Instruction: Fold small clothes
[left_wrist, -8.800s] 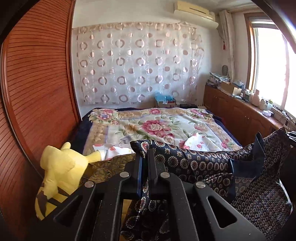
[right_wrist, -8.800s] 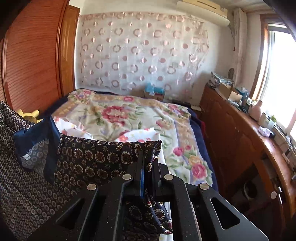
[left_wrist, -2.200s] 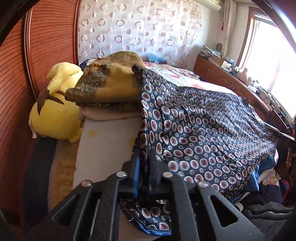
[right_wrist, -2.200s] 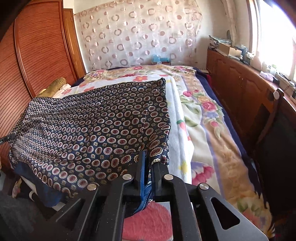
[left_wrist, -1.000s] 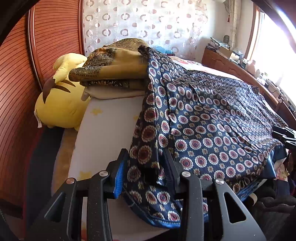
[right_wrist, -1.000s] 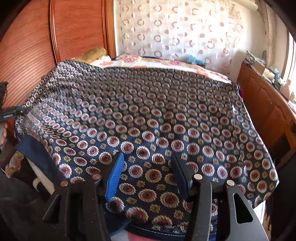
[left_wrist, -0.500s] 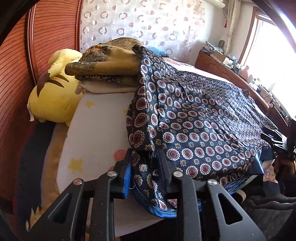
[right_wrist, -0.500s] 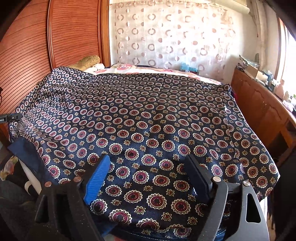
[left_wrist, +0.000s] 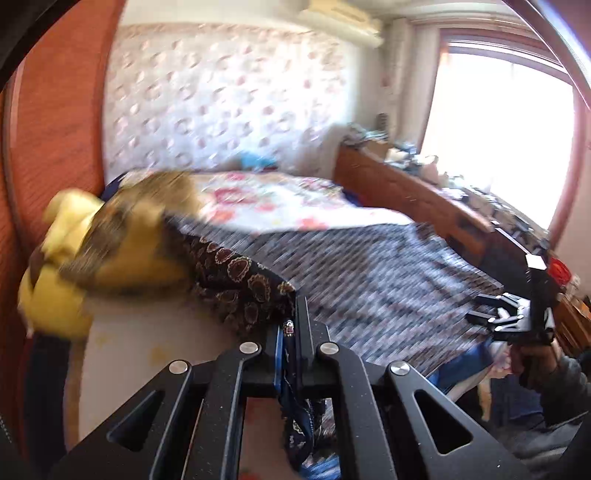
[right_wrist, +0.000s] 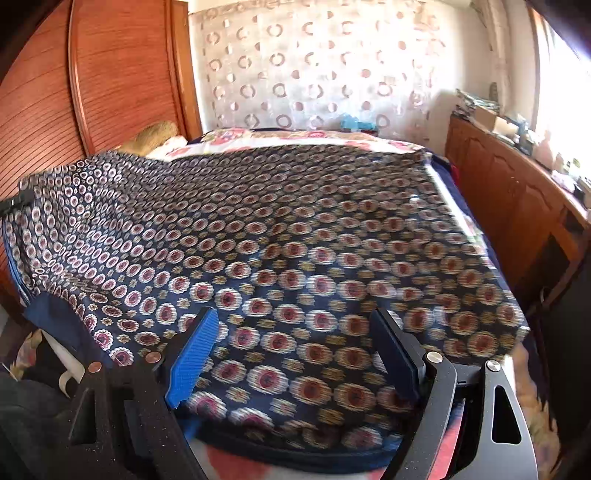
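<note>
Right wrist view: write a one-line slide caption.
Open right gripper poised above the navy patterned garment spread across the bed.

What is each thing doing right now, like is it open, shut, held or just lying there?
Left gripper: shut on the cloth's near edge.
Right gripper: open, fingers over the cloth, not pinching it.
Patterned cloth: spread flat across the bed, one edge lifted.
Yellow plush toy: lying against the wooden wall.
Brown folded cloth: resting beside the toy.
</note>
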